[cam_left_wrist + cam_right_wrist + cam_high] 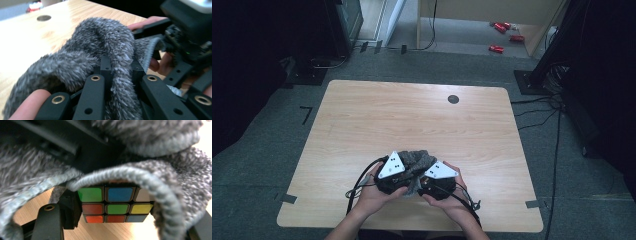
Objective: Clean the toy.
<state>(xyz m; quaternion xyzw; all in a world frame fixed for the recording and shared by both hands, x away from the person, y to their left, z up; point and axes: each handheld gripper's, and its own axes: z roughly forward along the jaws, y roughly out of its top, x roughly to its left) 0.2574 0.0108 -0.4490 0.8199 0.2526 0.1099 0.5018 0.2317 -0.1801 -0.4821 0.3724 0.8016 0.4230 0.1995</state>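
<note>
At the desk's [362,115] near edge I see my left gripper [117,72] with its jaws clamped on a fold of the grey fuzzy sock [82,55], while my right gripper [438,181] holds a colour cube [115,204] between its jaws in the sock's stretched mouth.

Each black hand-held gripper [404,181] carries a grey three-cornered plate, brass-ringed jaw holes and a trailing black cable.

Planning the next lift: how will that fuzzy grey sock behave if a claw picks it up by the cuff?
Probably floppy: the sock drapes in soft folds over the left claw. Its ribbed cuff looks stretchy, bowing around the puzzle cube. The cube inside would likely weigh down the hanging end and might slide out.
</note>
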